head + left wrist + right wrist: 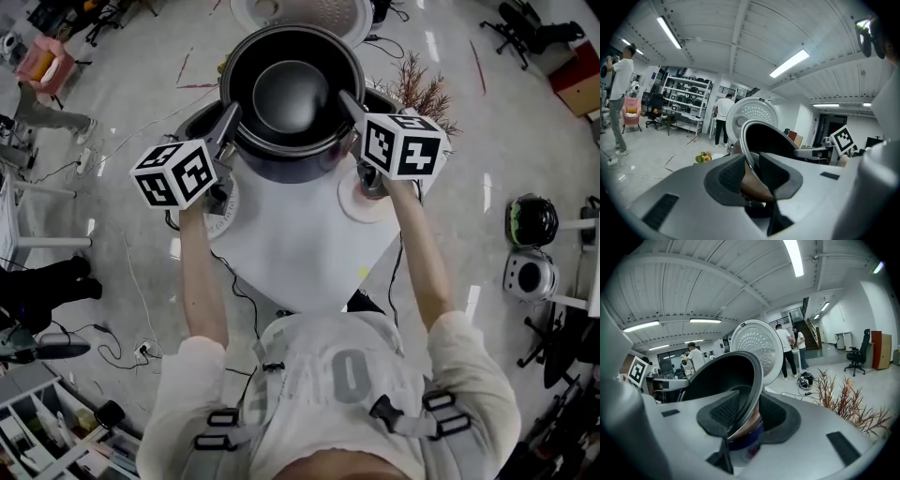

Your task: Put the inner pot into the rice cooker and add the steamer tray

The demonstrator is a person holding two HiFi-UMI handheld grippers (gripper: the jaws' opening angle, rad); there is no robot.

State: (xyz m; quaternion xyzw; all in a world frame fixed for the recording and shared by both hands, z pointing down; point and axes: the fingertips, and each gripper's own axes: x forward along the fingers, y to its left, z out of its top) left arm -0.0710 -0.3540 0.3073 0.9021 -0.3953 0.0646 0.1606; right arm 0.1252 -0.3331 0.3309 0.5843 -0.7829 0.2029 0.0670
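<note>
The person is holding the inner pot point(291, 94) between both tools. The left tool point(228, 120) is pinching the pot's thin rim on the left side, and the right tool point(349, 101) is pinching it on the opposite side. The left gripper view is showing the rim squeezed between the two dark pads of the left tool point(752, 168), and the right gripper view is showing the same for the right tool point(747, 416). So both tools are closed on the rim and neither one is free.

The inner pot is hanging directly over the rice cooker point(291, 169), which is standing on the white desk point(300, 244). The cooker's lid point(300, 14) is standing open at the far side. The line between the two grips is running from left to right across the pot, and both hands are equally near. I judge that the coming move is going straight down, with the rim level. I am not finding the steamer tray with certainty.
</note>
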